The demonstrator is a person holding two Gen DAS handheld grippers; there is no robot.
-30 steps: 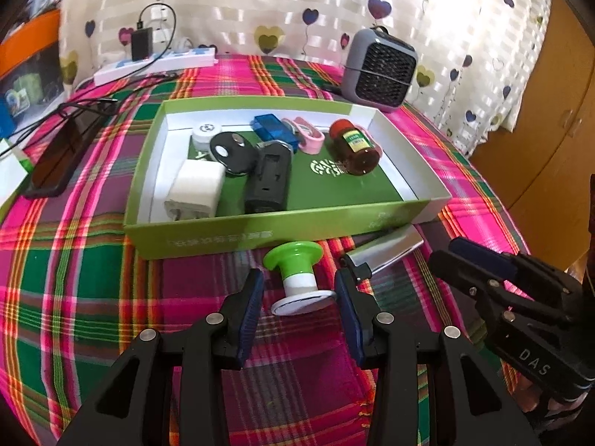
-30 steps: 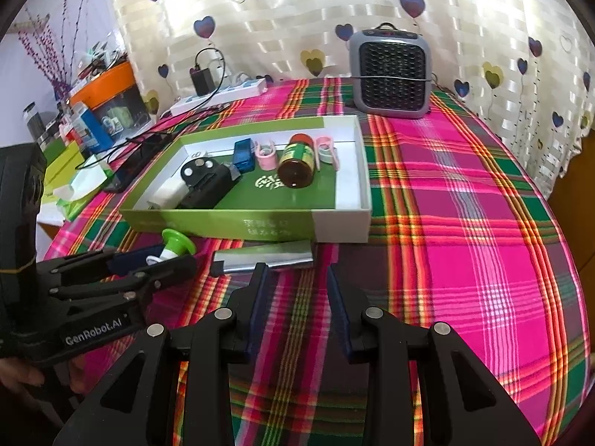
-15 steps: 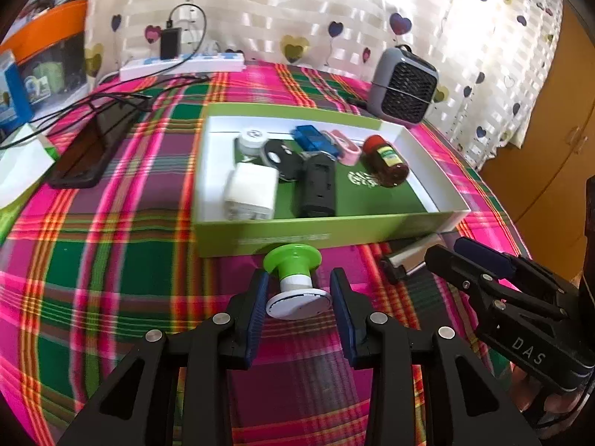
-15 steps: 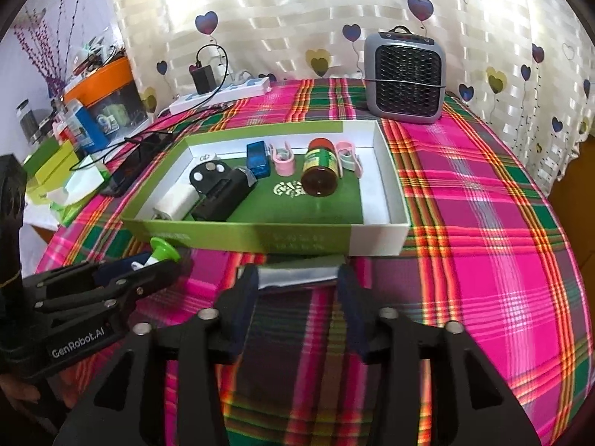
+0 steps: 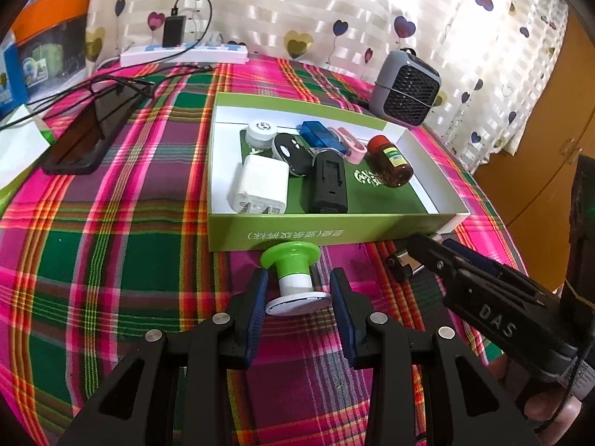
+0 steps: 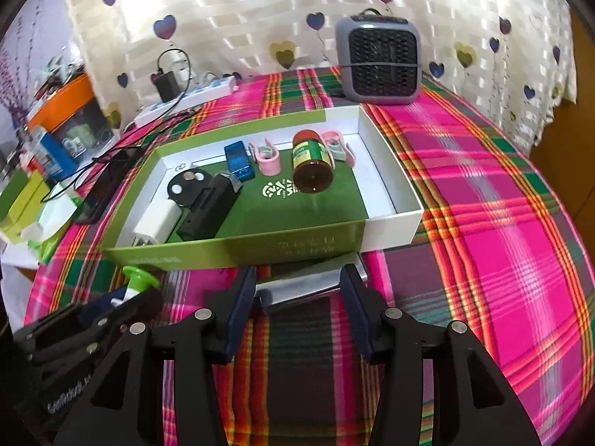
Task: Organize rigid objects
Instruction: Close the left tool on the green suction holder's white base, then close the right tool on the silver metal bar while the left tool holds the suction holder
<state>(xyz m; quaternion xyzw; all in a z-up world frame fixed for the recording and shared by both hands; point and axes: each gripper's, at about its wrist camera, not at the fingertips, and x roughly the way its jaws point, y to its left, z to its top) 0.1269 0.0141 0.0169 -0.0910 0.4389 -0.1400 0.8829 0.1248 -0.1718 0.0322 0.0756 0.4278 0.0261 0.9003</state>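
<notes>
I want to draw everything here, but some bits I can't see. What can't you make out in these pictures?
- Silver bar, right wrist view: both ends sit behind the right gripper's fingers, so contact is unclear.
- Green-and-white knob, right wrist view: its lower half is hidden by the left gripper.
- Green box front print: blurred in the right wrist view, upside down and tiny in the left.
- Brown jar label: too small to read.
</notes>
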